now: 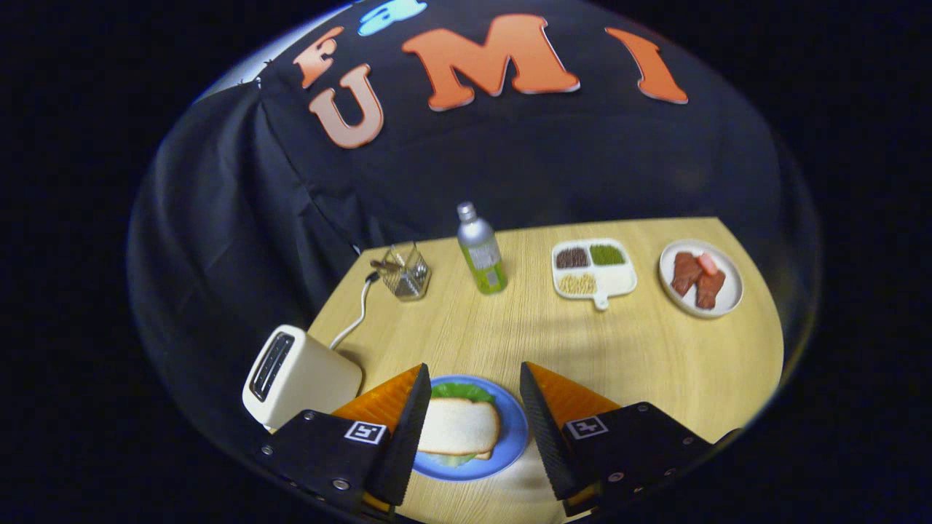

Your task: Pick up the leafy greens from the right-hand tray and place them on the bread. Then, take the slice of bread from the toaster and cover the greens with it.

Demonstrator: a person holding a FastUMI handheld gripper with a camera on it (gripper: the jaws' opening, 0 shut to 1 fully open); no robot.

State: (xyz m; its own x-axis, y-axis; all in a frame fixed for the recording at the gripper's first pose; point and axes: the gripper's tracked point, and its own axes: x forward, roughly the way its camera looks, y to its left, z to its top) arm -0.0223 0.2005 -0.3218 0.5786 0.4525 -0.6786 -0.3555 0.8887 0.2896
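No writing on the bottle (481, 249) label can be made out. Beyond it sit a wire holder (405, 272), a divided tray (593, 270) and a plate of meat (700, 278); the toaster (298, 376) stands beside the fingers. The gripper (473, 378) is spread wide, holding nothing, above the bread slice (459, 426) covering the greens (461, 391) on the blue plate (513, 435).

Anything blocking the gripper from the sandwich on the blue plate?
Nothing visible. The gripper is open, holding nothing, and the top bread slice on the blue plate lies between its fingers, greens peeking from under it.
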